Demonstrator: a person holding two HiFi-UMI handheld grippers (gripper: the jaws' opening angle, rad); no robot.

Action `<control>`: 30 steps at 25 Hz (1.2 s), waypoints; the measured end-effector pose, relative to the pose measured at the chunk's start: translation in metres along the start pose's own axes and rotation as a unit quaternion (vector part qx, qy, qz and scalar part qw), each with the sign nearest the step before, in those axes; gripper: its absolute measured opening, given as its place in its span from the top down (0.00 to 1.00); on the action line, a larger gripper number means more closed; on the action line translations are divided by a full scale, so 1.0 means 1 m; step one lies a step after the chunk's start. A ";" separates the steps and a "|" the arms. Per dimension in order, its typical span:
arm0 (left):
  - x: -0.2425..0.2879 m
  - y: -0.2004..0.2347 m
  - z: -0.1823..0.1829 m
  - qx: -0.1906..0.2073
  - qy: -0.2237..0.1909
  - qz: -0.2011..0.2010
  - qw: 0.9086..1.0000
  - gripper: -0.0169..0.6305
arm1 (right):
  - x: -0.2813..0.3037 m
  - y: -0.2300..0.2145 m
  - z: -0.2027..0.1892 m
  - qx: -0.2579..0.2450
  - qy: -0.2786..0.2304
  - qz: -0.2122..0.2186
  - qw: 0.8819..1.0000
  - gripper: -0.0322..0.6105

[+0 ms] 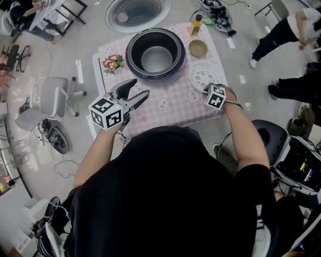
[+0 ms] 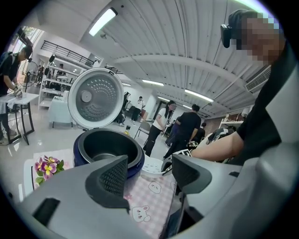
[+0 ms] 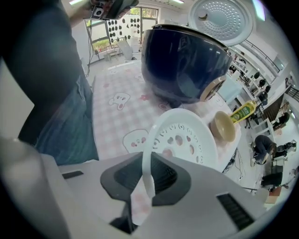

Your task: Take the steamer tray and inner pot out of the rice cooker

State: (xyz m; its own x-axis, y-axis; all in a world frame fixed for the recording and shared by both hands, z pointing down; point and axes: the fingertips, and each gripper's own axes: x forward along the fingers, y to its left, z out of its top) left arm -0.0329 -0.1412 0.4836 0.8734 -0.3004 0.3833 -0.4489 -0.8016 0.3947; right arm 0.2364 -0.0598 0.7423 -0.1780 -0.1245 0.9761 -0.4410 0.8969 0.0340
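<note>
Pink-checked tablecloth [image 1: 168, 108] lay beneath the steamer tray [image 3: 184, 140], rim clamped in the right gripper [image 3: 147, 177]; left gripper [image 2: 149, 175] gaped empty. Advised: seat tray flat before release.

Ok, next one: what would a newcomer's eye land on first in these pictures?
The big dark blue round rice cooker, lid open, sits at the middle of the pink checked tablecloth, its dark metal inner pot still inside. Right of it, the right gripper is shut on the rim of the white perforated plastic steamer tray, already out of the cooker. The left gripper hangs open and empty near the table's front-left.
</note>
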 end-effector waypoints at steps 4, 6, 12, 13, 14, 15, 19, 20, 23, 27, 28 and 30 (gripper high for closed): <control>0.008 0.003 -0.003 -0.003 0.004 0.000 1.000 0.49 | 0.018 -0.001 -0.001 0.003 0.002 0.006 1.000 0.87; 0.011 0.004 -0.005 -0.001 0.007 0.001 1.000 0.49 | 0.026 -0.001 -0.003 0.004 0.005 0.010 1.000 0.87; 0.017 0.004 -0.009 -0.002 0.018 0.005 1.000 0.49 | 0.048 0.006 -0.009 0.006 0.016 0.025 1.000 0.86; 0.017 0.003 -0.009 -0.003 0.018 0.006 1.000 0.49 | 0.050 0.007 -0.009 0.007 0.017 0.028 0.999 0.86; 0.017 0.004 -0.009 -0.005 0.017 0.007 1.000 0.49 | 0.051 0.008 -0.009 0.008 0.017 0.029 0.999 0.85; 0.017 0.004 -0.010 -0.006 0.018 0.007 1.000 0.49 | 0.053 0.009 -0.009 0.008 0.018 0.031 0.999 0.85; 0.020 0.005 -0.013 -0.010 0.018 0.009 1.000 0.49 | 0.060 0.011 -0.009 0.004 0.022 0.033 0.999 0.84; 0.020 0.005 -0.013 -0.011 0.017 0.009 1.000 0.49 | 0.061 0.011 -0.010 0.003 0.023 0.034 0.999 0.84; 0.021 0.007 -0.012 -0.013 0.014 0.012 1.000 0.49 | 0.064 0.011 -0.009 0.002 0.024 0.036 0.999 0.84; 0.024 0.009 -0.017 -0.014 0.015 0.013 1.000 0.49 | 0.070 0.010 -0.010 0.007 0.020 0.036 0.999 0.84; 0.023 0.009 -0.019 -0.014 0.015 0.012 1.000 0.49 | 0.070 0.010 -0.009 0.008 0.019 0.035 0.999 0.84; 0.020 0.008 -0.019 -0.015 0.015 0.013 1.000 0.49 | 0.070 0.014 -0.009 0.010 0.019 0.035 0.999 0.83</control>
State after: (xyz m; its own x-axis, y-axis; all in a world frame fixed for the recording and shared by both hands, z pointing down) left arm -0.0226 -0.1434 0.5105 0.8558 -0.3053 0.4176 -0.4769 -0.7783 0.4083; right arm 0.2257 -0.0524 0.8128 -0.1744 -0.0456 0.9836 -0.4459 0.8943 -0.0376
